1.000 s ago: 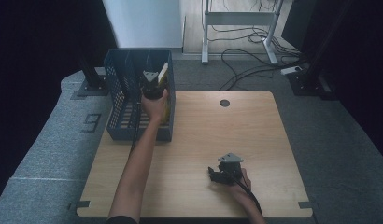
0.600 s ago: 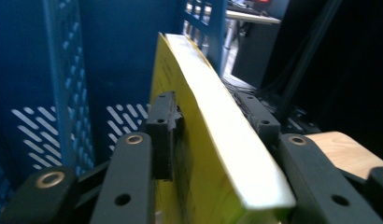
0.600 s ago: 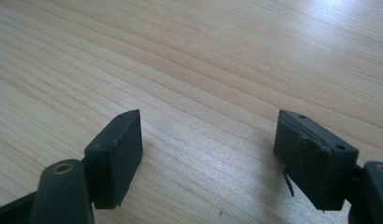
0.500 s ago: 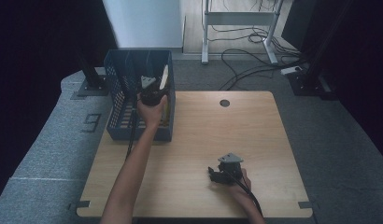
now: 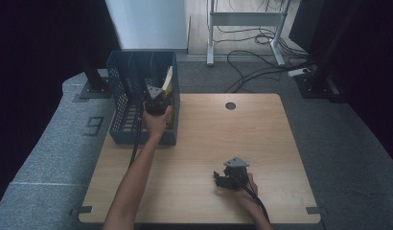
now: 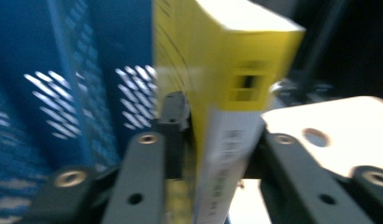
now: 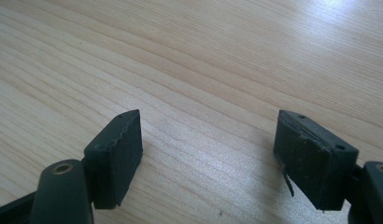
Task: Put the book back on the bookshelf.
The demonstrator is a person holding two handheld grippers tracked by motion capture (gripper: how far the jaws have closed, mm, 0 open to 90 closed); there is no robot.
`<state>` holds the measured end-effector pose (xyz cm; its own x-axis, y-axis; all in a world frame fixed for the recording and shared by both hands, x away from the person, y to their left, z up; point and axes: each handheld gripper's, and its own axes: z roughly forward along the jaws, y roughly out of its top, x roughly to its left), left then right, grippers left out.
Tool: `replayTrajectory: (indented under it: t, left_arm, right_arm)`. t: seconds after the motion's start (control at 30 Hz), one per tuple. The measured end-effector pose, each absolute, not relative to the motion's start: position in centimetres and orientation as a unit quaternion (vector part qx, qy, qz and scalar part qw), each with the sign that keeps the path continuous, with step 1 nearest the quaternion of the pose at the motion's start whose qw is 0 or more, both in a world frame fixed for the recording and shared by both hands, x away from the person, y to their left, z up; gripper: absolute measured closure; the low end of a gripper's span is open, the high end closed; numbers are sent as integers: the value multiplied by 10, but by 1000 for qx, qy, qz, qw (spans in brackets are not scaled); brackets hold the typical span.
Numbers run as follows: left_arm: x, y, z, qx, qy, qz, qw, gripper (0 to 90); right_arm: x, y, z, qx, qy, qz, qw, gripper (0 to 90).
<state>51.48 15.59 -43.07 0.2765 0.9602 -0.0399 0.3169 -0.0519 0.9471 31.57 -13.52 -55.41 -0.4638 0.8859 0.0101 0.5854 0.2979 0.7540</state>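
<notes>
A yellow and white box (image 6: 227, 70) stands on end against the right wall of a blue mesh basket (image 5: 122, 81); its pale top (image 5: 168, 80) sticks up above the rim. My left gripper (image 6: 217, 135) has just closed its jaws on the box, one pad on each broad side. From above, the left gripper (image 5: 157, 98) reaches into the basket's near right corner. My right gripper (image 5: 222, 179) rests on the wooden table (image 5: 209, 134) near the front. Its jaws stand wide apart (image 7: 208, 154) with only bare wood between them.
The basket sits on the table's back left corner. A round cable hole (image 5: 230, 106) is in the tabletop at the back. Grey carpet, desk legs (image 5: 210, 33) and cables (image 5: 252, 57) lie beyond the table.
My left hand has sunk a little with the yellow box, which now stands lower in the basket. The right gripper has not moved.
</notes>
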Motion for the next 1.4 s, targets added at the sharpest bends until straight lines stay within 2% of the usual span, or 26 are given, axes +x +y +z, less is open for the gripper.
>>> replayTrajectory:
  t: [0.37, 1.1, 1.4]
  left_arm:
    - [521, 142, -429, 628, 501, 347, 484, 749]
    - [514, 145, -438, 655, 484, 311, 490, 500]
    - [512, 149, -434, 660, 475, 307, 495, 447]
  right_arm:
    - [316, -135, -554, 472, 778, 357, 211, 233]
    - [316, -135, -554, 473, 778, 357, 212, 234]
    - [316, -135, -554, 473, 778, 357, 212, 233]
